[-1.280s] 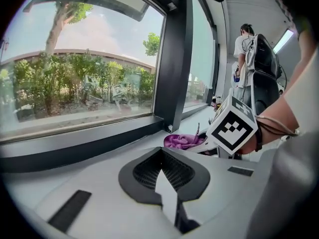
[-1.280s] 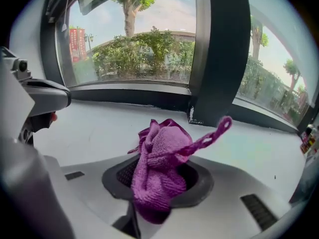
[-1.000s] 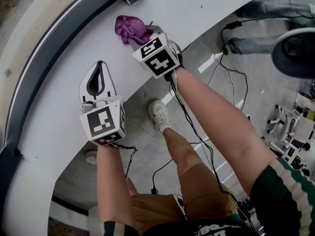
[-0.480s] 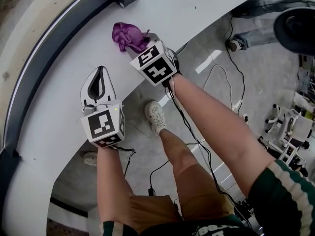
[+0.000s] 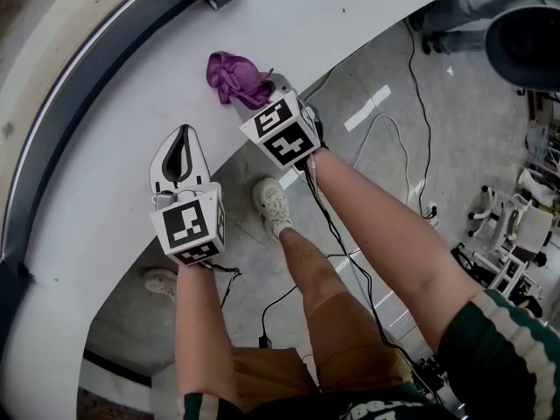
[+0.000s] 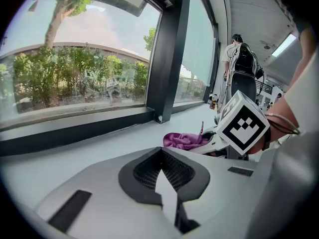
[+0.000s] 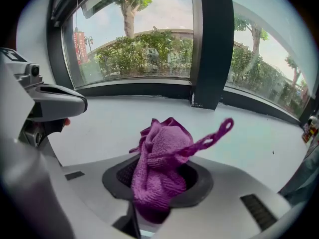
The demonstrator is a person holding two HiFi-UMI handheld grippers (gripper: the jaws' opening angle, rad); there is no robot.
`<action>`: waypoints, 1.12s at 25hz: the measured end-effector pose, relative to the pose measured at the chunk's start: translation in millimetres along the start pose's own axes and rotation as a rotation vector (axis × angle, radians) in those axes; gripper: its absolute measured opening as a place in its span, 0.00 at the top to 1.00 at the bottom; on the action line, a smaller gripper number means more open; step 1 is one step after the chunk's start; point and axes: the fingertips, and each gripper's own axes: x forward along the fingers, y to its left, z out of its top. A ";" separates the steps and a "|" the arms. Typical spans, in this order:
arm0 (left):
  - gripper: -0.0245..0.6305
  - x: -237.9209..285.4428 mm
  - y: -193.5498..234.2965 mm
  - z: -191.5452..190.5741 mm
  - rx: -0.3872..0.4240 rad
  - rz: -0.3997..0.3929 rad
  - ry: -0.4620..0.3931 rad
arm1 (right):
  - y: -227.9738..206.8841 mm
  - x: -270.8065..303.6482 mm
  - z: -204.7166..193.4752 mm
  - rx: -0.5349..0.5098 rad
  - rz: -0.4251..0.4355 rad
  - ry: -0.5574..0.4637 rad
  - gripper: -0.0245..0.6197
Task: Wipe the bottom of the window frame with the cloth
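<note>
White window sill [image 5: 105, 208], bordered by 1 dark window frame [image 6: 75, 131]. Item 1: purple cloth [image 5: 234, 75], bunched, clamped between the jaws of the right gripper [image 5: 255, 92], over the sill. Item 2: left gripper [image 5: 181, 134], jaws closed together on nothing, set beside it above the sill.

A grey concrete floor [image 5: 472, 156] is seen in the head view, and a black cable [image 5: 421, 103] is trailed across it. A white strip [image 5: 367, 108] is marked on the floor nearby. A white shoe [image 5: 273, 201] is planted there, and a second shoe [image 5: 159, 281] is partly seen further left. A dark round object [image 5: 525, 42] is cut off at the top right corner, and white machinery [image 5: 507, 226] is parked by the right edge. Green shrubs [image 7: 149, 54] and a tree [image 7: 130, 4] are seen outdoors. A person with a dark backpack [image 6: 243, 59] is seen standing far off.
</note>
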 end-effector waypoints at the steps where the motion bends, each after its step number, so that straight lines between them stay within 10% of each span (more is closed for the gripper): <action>1: 0.96 -0.2 0.1 -0.4 -0.003 0.000 0.002 | 1.3 -1.4 -1.7 0.003 -0.001 0.001 0.74; 28: 0.96 -71.3 75.9 -19.4 -0.055 0.075 -0.008 | 114.4 8.9 12.8 -0.033 0.036 0.016 0.75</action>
